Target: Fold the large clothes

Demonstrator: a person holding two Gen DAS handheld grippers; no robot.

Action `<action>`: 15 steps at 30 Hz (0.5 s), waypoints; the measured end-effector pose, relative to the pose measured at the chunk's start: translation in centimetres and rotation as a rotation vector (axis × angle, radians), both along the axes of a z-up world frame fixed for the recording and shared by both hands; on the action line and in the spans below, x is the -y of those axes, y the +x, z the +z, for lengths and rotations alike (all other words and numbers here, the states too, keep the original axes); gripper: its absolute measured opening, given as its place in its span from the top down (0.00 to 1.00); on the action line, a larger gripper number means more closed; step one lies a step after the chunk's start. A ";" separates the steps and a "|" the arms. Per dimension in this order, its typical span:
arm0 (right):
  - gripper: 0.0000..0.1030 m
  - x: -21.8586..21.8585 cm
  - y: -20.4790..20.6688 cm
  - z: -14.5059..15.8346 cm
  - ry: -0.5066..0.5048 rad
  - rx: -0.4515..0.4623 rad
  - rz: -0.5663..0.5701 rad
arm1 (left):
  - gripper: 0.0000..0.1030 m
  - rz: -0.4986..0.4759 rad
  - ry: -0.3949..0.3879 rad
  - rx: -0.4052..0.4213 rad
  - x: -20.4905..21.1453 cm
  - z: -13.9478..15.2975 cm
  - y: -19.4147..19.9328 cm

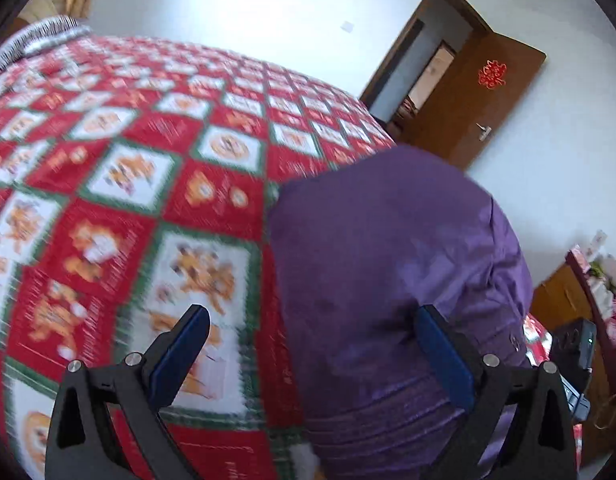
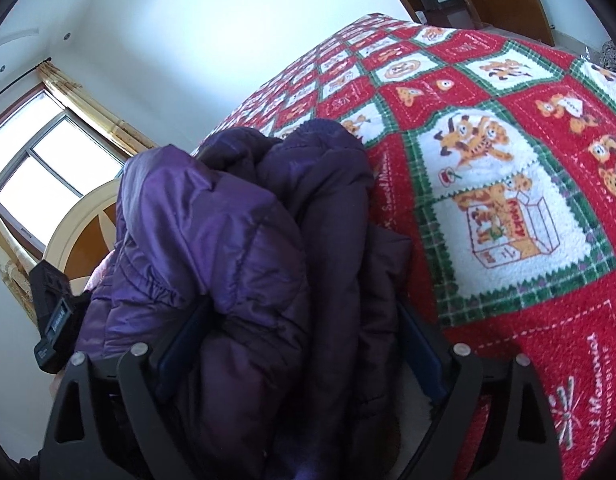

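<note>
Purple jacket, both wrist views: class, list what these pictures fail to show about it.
- Left view: the jacket is motion-blurred, its lower edge cut off by the frame.
- Right view: the jacket is bunched, so sleeves and front cannot be told apart.
- Right view: its bulk covers the right tool pads, so contact is unclear.

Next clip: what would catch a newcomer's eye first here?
The puffy purple quilted jacket, bunched up and filling the space between the right hand-held gripper's wide fingers. Under it spreads the red, white and green bear-patterned blanket, covering the bed. Behind, a brown wooden door stands open.
</note>
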State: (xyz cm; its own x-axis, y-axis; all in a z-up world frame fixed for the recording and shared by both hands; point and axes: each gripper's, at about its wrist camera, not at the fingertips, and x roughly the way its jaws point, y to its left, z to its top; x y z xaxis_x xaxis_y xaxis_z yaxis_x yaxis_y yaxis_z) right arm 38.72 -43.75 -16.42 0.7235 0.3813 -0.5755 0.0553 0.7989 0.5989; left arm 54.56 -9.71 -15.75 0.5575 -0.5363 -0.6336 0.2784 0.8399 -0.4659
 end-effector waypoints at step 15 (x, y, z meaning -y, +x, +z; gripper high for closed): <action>0.63 -2.8 -1.5 2.0 -0.029 0.058 0.039 | 0.17 -0.109 0.123 0.125 5.6 2.3 -3.1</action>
State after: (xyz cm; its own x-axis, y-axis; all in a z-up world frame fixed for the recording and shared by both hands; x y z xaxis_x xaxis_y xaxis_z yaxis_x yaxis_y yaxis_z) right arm 37.19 -40.96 -14.43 0.7408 0.3937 -0.5443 -0.0106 0.8170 0.5765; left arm 51.42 -15.27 -13.42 0.5788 -0.5206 -0.6277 0.4204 0.8500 -0.3173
